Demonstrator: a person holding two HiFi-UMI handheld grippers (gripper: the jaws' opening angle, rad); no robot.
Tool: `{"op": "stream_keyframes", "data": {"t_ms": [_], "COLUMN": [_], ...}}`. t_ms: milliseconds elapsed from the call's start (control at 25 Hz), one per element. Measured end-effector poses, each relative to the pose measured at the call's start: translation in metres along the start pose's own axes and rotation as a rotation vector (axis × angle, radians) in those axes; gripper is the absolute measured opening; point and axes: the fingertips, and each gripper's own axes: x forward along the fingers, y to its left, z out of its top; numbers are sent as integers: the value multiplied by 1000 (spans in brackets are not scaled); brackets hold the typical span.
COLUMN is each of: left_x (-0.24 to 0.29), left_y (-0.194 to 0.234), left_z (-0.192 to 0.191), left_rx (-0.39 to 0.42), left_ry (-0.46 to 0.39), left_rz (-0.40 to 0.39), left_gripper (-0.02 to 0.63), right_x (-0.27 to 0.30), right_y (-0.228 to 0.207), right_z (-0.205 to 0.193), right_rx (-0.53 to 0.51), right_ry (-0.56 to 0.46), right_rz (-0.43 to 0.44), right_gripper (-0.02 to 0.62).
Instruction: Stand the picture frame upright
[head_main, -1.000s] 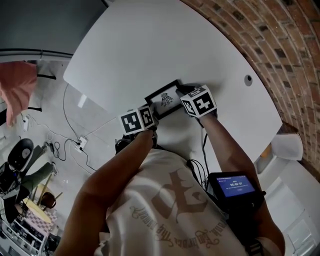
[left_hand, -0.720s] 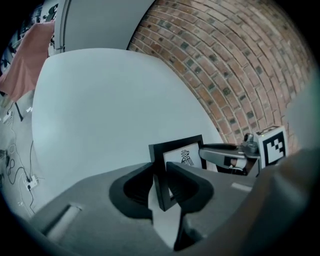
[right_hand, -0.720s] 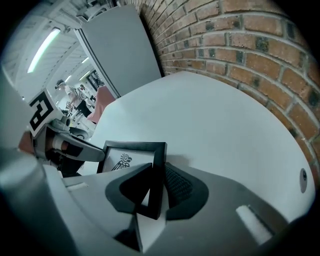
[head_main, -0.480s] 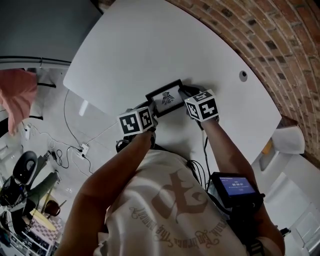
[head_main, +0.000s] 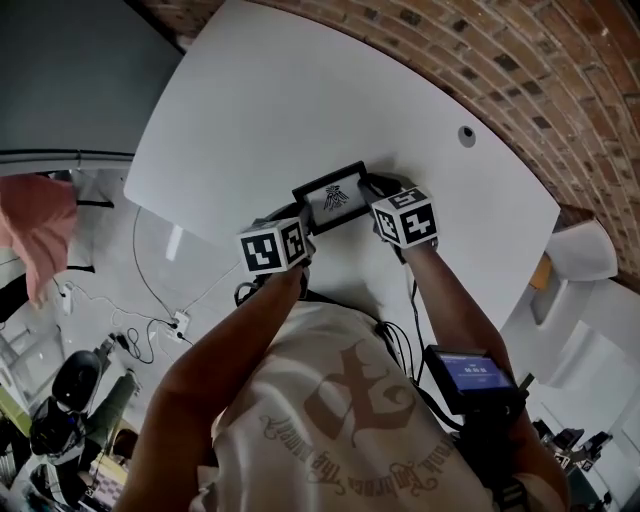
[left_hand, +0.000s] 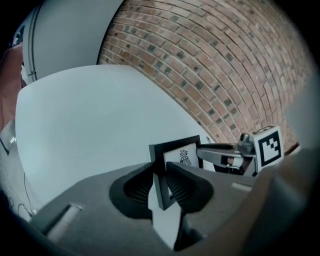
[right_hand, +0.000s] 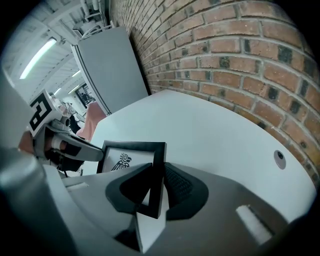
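Note:
A black picture frame (head_main: 333, 196) with a white print of a bird figure is at the white table's (head_main: 300, 90) near edge, its face tilted up toward the person. My left gripper (head_main: 304, 224) is shut on its left edge. In the left gripper view the ribbed pads (left_hand: 176, 184) pinch the frame (left_hand: 181, 156) at my left gripper (left_hand: 161, 183). My right gripper (head_main: 369, 188) is shut on the right edge. The right gripper view shows the frame (right_hand: 127, 160) clamped in my right gripper (right_hand: 155, 188). The frame's lower edge is hidden by the jaws.
A brick wall (head_main: 560, 70) curves behind the table. A round cable hole (head_main: 467, 135) lies in the tabletop at the right. A white chair (head_main: 582, 250) stands to the right. Cables and a power strip (head_main: 180, 322) lie on the floor at the left.
Both grippers keep hold of the frame at nearly the same spot by the table's near edge. The head view has shifted a little, showing more brick wall.

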Motion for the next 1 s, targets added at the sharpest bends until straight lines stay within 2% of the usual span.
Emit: {"op": "stream_keyframes", "data": {"t_ms": [280,440,1000], "left_x": [2,14,37], "left_y": [-20,-38,-89], "left_z": [3,9,33], "left_rx": [100,182,397], "left_ry": [17,37,59], "left_rz": [-39,-82,-113], "left_gripper": [87,87,89], "right_x": [-23,-37,-73], "right_y": [-11,-28,-67], "right_z": [-8,-15,-21], "right_rx": [66,121,254], "right_ry": [-56,-91,-248], "right_rz": [-57,-117,-175], "right_gripper": [81,81,81]}}
